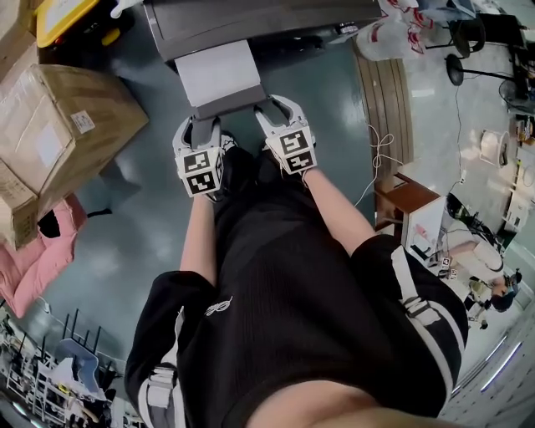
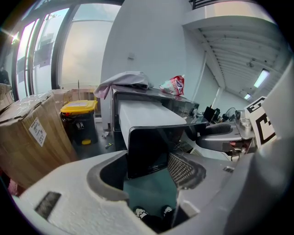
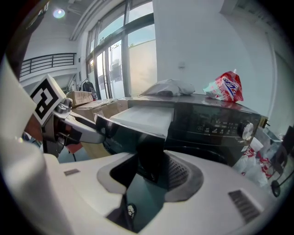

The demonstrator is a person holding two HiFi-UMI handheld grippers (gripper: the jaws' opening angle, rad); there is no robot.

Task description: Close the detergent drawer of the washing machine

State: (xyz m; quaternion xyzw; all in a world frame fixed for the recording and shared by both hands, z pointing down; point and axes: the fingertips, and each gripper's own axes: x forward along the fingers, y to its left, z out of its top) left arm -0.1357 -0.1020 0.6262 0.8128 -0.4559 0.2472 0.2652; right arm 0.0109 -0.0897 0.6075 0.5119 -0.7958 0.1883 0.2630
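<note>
At the washer's (image 1: pixel 251 18) top left corner, the drawer (image 1: pixel 219 73) stands pulled well out. The left gripper (image 1: pixel 201 127) sits at the left end of its dark front and the right gripper (image 1: pixel 278 107) at the right end. Each has its jaws apart with a corner of that front in the gap, clamping nothing. A box (image 1: pixel 63 125) lies on the floor to the left.

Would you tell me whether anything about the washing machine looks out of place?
Yes: the detergent drawer juts far out of the washing machine instead of sitting flush. A crumpled cloth and a red-and-white bag lie on top.
</note>
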